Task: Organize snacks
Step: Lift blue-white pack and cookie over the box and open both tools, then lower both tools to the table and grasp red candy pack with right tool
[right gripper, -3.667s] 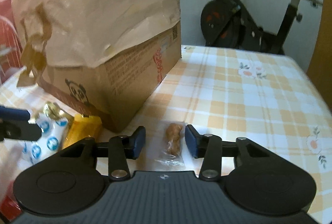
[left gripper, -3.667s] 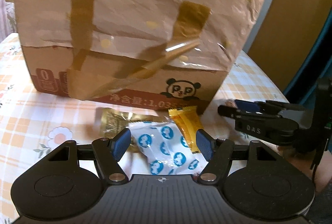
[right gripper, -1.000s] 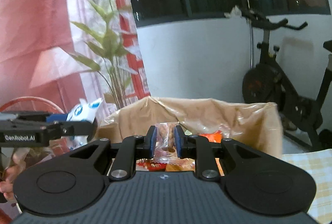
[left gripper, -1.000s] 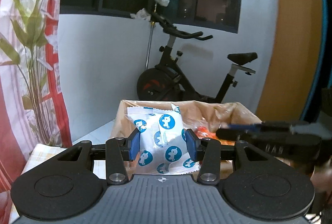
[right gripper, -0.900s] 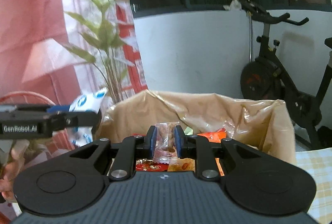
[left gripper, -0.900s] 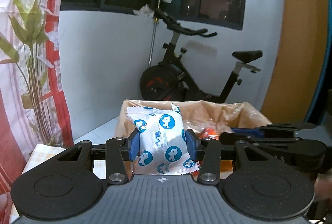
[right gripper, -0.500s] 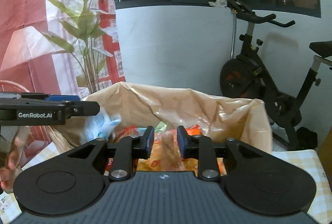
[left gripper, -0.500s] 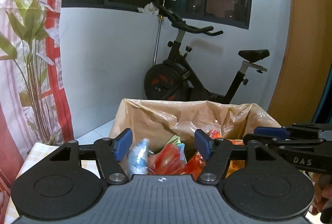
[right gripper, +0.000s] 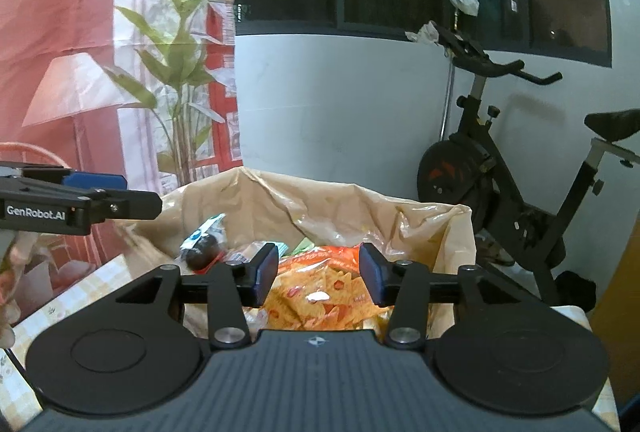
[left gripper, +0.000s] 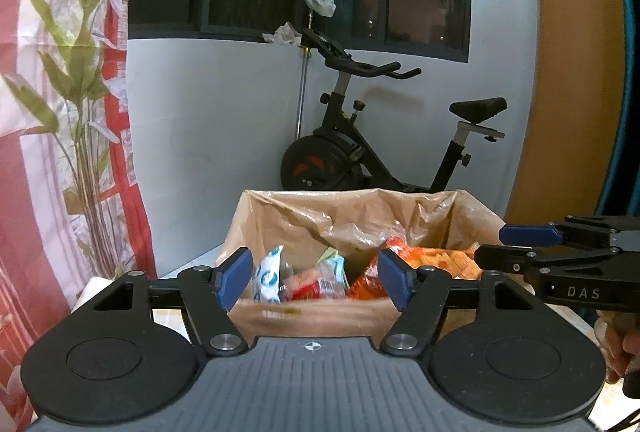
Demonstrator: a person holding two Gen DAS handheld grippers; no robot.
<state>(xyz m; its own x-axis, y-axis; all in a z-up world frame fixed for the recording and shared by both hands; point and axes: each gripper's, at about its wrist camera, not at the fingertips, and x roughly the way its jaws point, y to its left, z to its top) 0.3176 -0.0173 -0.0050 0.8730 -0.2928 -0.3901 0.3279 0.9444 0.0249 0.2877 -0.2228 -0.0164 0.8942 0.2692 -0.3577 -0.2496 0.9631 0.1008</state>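
Left wrist view: my left tongs (left gripper: 314,280) hang spread wide with nothing between the pads, poised over the near rim of the lined cardboard box (left gripper: 308,314). Box is my landmark. Inside it, toward its left wall, a white packet with blue dots (left gripper: 267,278) stands on edge; just right of that, a red-and-clear wrapper (left gripper: 316,282); further right, orange snack bags (left gripper: 424,260) piled against the right side. Brown plastic liner (left gripper: 360,212) is folded out over the box walls, so the mouth stays open for drops from above.

At the box's right edge, my right tongs (left gripper: 524,236) reach in level above the rim; from this side I cannot tell their gap.

Right wrist view: the left tongs (right gripper: 100,200) sit off the box's left side. The blue-dotted packet (right gripper: 202,232) leans at the box's left, beside a dark round item (right gripper: 200,256) I cannot identify. Right tongs (right gripper: 319,274) are parted, holding nothing, directly above the orange bags (right gripper: 320,292).

Judgement: both tongs empty above the box suits a drop completed; next move likely returns to the bench (right gripper: 68,296) for more. Exercise bike (right gripper: 512,168) stands behind the box.
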